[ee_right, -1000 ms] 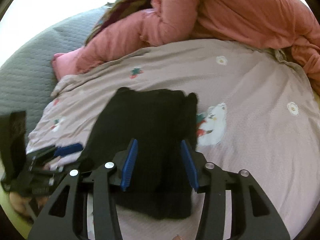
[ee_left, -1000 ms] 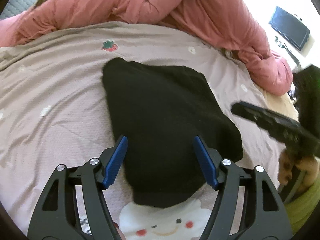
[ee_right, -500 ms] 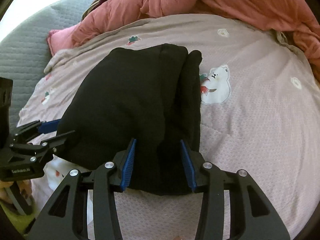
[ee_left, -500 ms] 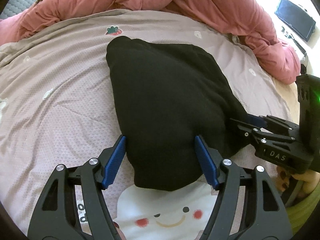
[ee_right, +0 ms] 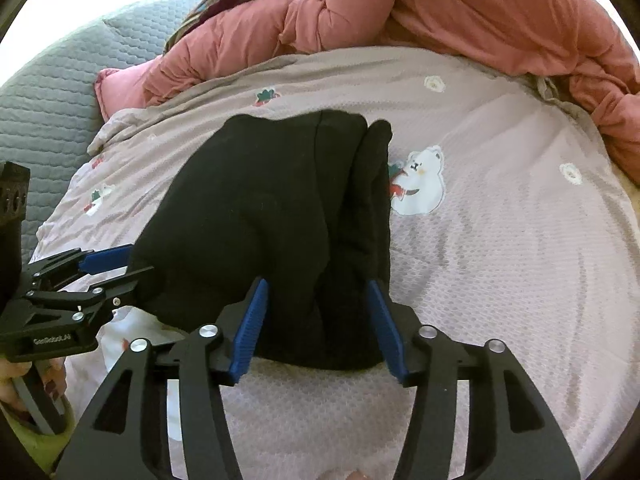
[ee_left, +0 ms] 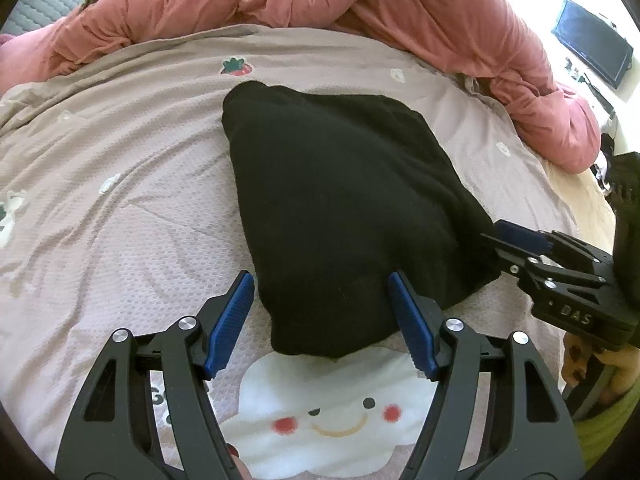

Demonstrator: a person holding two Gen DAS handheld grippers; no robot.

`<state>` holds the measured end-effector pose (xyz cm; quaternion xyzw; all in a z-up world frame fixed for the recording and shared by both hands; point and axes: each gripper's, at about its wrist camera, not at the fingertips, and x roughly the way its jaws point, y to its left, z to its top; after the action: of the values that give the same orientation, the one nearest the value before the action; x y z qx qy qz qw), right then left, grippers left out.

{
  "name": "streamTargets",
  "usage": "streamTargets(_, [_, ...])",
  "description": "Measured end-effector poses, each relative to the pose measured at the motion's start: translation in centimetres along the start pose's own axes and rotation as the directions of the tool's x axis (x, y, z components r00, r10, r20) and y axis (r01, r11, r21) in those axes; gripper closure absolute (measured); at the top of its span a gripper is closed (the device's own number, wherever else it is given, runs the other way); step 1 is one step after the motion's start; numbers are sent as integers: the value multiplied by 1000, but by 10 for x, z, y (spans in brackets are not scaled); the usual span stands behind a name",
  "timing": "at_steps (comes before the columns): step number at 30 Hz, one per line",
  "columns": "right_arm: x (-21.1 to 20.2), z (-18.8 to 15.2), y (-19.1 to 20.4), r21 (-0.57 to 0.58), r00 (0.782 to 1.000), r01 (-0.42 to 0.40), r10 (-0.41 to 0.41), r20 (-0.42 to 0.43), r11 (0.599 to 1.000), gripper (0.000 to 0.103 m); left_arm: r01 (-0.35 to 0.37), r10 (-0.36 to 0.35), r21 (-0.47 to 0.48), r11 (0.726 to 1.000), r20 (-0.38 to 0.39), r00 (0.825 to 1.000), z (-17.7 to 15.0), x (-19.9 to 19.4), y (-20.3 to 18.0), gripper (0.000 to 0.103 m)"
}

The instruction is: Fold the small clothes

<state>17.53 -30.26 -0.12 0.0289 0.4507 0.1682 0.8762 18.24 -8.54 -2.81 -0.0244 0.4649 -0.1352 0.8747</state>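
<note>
A folded black garment (ee_left: pixel 344 208) lies on a pinkish bedsheet (ee_left: pixel 120 184) printed with a smiling cloud (ee_left: pixel 336 420), a strawberry and a small bear (ee_right: pixel 420 180). Its near edge sits between the spread blue pads of both claws. The left claw (ee_left: pixel 320 320) stands open over the near-left corner, gripping nothing. The right claw (ee_right: pixel 316 320) has just been opening, its jaws straddling the near-right fold without pinching it. "DAS" reads on the right claw's body. A pink quilt (ee_left: pixel 400 4) is heaped beyond.
</note>
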Motion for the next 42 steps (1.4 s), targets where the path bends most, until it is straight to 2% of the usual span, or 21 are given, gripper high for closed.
streamTargets(2, [-8, 0, 1, -6, 1000, 7, -6, 21, 1000, 43, -3, 3, -5, 1000, 12, 1000, -1, -6, 0, 41])
streamTargets(5, [-21, 0, 3, -16, 998, 24, -23, 56, 1000, 28, -6, 7, -10, 1000, 34, 999, -2, -16, -1, 34])
streamTargets(7, [-30, 0, 5, -28, 996, 37, -35, 81, 999, 24, -12, 13, -8, 1000, 46, 999, -3, -21, -2, 32])
streamTargets(9, [-37, 0, 7, -30, 993, 56, -53, 103, 998, 14, -17, 18, -10, 1000, 59, 998, -4, -28, -3, 26])
streamTargets(10, [-41, -1, 8, -32, 991, 65, -61, 119, 997, 13, -19, 19, -12, 1000, 69, 997, -4, -32, -3, 25])
streamTargets(12, [-51, -2, 9, -31, 987, 77, -72, 146, 997, 13, -21, 22, -16, 1000, 85, 996, -6, -40, -4, 15])
streamTargets(14, [-58, -3, 10, -27, 983, 86, -81, 166, 996, 6, -27, 29, -22, 999, 101, 994, -8, -46, -5, 10])
streamTargets(28, [-107, -24, 26, -58, 957, 97, -78, 280, 994, 5, -113, 119, -43, 993, 205, 972, -38, -94, -9, 10])
streamTargets(35, [-121, -43, 34, -52, 943, 101, -79, 323, 994, 5, -125, 134, -56, 991, 221, 966, -62, -105, -8, 10])
streamTargets(38, [-121, -51, 39, -57, 945, 89, -67, 320, 994, 5, -138, 145, -47, 989, 223, 964, -73, -108, -8, 10])
streamTargets(42, [-122, -61, 49, -72, 938, 116, -86, 335, 991, 5, -149, 155, -42, 988, 223, 962, -87, -110, -5, 10])
